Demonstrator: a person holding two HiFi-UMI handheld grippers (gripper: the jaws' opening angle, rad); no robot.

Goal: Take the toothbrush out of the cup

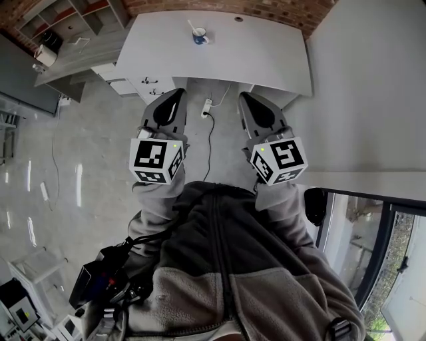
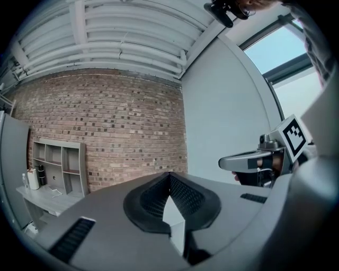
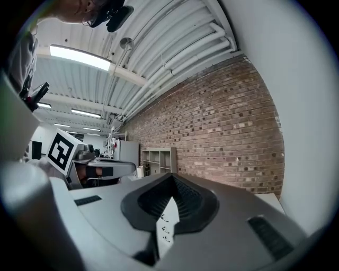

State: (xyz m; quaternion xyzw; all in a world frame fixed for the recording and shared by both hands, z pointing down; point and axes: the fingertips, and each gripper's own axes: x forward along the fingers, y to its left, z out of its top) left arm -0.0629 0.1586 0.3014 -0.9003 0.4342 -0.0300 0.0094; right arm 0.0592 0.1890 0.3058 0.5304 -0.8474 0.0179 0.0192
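At the far side of the white bench (image 1: 266,60), well apart from me, stands the blue-and-white cup (image 1: 201,38). The toothbrush (image 1: 194,28) leans out of it to the left. A small round hole (image 1: 238,18) lies in the bench top to the cup's right.

My left gripper (image 1: 178,93) (image 2: 169,177) and right gripper (image 1: 244,96) (image 3: 172,177) hang side by side short of the bench's near edge, over the grey floor (image 1: 80,173). Each has its jaws clenched tip to tip, with nothing between them. Each gripper's cube bears black-and-white square markers.

Between the two grippers, on the floor, lies a white power strip (image 1: 207,106), with a black cable (image 1: 211,140) running toward me. A white drawer unit (image 1: 143,85) sits under the bench's left end.

A red brick wall (image 1: 279,8) backs the bench. Open grey shelving (image 1: 70,16) stands at the left. A plain white wall (image 1: 373,80) and a window (image 1: 363,233) are at the right.
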